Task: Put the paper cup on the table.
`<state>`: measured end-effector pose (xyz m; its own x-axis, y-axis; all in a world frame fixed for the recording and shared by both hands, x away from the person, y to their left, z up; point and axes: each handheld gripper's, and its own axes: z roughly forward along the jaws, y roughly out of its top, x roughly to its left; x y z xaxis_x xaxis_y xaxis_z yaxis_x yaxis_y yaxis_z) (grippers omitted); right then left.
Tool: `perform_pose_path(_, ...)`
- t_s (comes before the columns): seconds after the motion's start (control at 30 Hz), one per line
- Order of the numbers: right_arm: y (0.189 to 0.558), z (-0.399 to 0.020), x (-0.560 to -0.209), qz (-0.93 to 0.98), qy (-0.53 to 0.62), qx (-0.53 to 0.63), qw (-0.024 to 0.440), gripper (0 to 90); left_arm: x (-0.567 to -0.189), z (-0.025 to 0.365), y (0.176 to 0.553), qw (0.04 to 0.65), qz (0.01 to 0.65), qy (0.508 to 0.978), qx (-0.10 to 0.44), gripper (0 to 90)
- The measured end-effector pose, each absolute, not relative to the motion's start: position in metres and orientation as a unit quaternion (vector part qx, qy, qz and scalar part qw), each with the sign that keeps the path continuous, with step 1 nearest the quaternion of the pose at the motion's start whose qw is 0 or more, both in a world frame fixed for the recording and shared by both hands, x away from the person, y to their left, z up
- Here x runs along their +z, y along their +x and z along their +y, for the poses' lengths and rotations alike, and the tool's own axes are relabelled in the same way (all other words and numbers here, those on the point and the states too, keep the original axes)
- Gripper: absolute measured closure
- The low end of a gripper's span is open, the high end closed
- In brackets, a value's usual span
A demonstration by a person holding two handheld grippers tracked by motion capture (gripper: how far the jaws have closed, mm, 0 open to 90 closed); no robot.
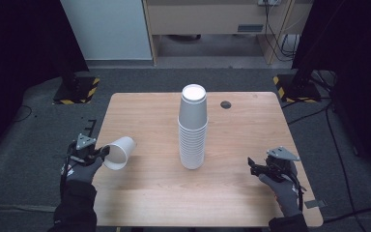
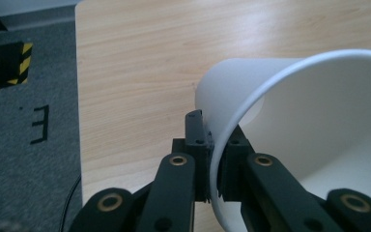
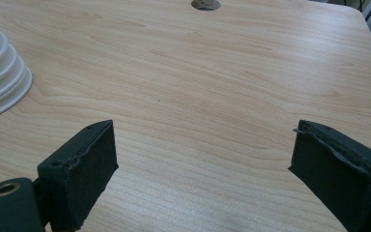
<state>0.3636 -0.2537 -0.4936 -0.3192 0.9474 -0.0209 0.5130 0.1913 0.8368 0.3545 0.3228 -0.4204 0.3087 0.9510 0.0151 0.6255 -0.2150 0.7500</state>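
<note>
The left gripper (image 1: 101, 152) is pinching the rim of one white cup (image 1: 120, 152) tipped over the table's (image 1: 149, 193) left edge, while the right gripper (image 1: 253, 166) is resting wide open, and I think the cup is going next to the tall stack (image 1: 192, 128), so it needs turning upside down first.

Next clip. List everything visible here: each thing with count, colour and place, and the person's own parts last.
single cup: one, white, tipped on its side over the table's near left edge, its rim pinched in the left tongs
cup stack: one stack, white, upside down, middle of the table; too many nested cups to count
table: one, light wood, centre of the high view
table hole: one, dark, round, far right of the tabletop
floor stands: two, black with yellow stripes, beyond the table's far corners
carpet: grey, around the table
left tongs: black, shut on the cup's rim
right tongs: black, open, nothing between them, near right of the table
gloved hands: two, dark gloves, at the near edge
</note>
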Motion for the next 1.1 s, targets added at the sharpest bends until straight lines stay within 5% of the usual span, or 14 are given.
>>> perform_pose_path(0.67,0.363,-0.255,-0.492,0.713,0.51,0.386,0.286,9.0,-0.401,0.312,0.386,0.15,0.549,0.812,0.132,85.2)
perform_pose_path(1.1,0.363,-0.256,-0.492,0.714,0.509,0.387,0.286,9.0,-0.411,0.308,0.394,0.073,0.575,0.814,0.042,85.3)
